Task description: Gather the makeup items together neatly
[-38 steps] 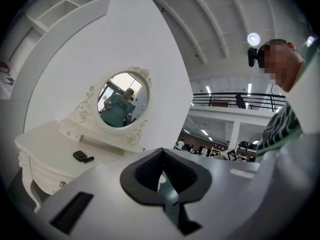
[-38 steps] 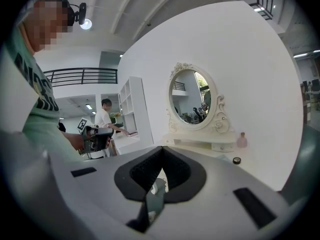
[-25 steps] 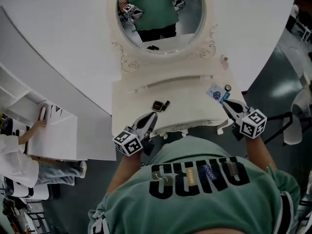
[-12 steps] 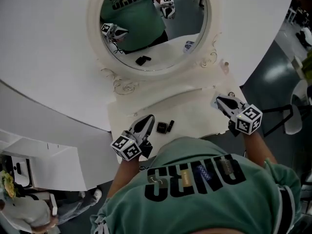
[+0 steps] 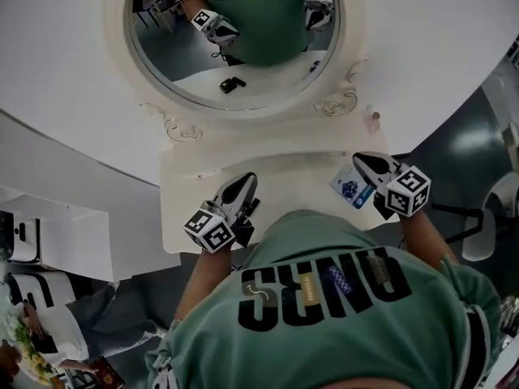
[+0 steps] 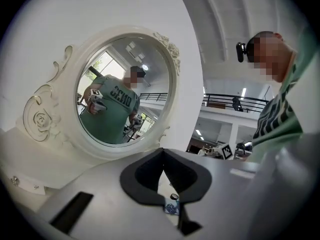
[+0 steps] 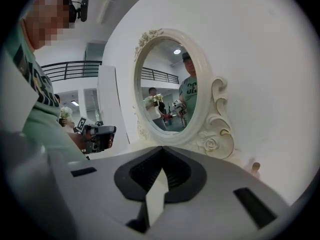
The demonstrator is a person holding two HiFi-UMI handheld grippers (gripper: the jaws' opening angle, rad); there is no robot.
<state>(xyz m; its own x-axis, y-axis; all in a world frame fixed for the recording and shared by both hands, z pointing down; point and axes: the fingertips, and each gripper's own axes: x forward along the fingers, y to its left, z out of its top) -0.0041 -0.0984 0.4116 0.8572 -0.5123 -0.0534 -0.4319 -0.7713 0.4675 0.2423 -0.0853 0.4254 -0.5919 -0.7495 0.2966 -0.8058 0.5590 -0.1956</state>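
Observation:
A blue-and-white makeup packet [image 5: 351, 190] lies at the right of the white dressing table [image 5: 300, 177]. My right gripper [image 5: 358, 160] hovers just above and right of it, shut and empty. My left gripper [image 5: 246, 181] is shut and empty near the table's front left. A dark item [image 5: 253, 210] peeks out beside it, mostly hidden. The mirror reflects a black compact [image 5: 233, 84]. In the left gripper view the packet [image 6: 171, 207] shows past the shut left gripper [image 6: 163, 159], under a small black cap [image 6: 173, 197]. In the right gripper view the right gripper [image 7: 161, 156] is shut.
An oval mirror [image 5: 243, 47] in an ornate white frame stands at the back of the table. A small pale bottle [image 5: 373, 121] stands by the frame's right foot, also seen in the right gripper view [image 7: 255, 167]. A white curved wall lies behind. People sit at the far left.
The head view has swung, so the mirror sits higher and further left. The left gripper now covers the black compact. The packet now lies on the near side of the right gripper.

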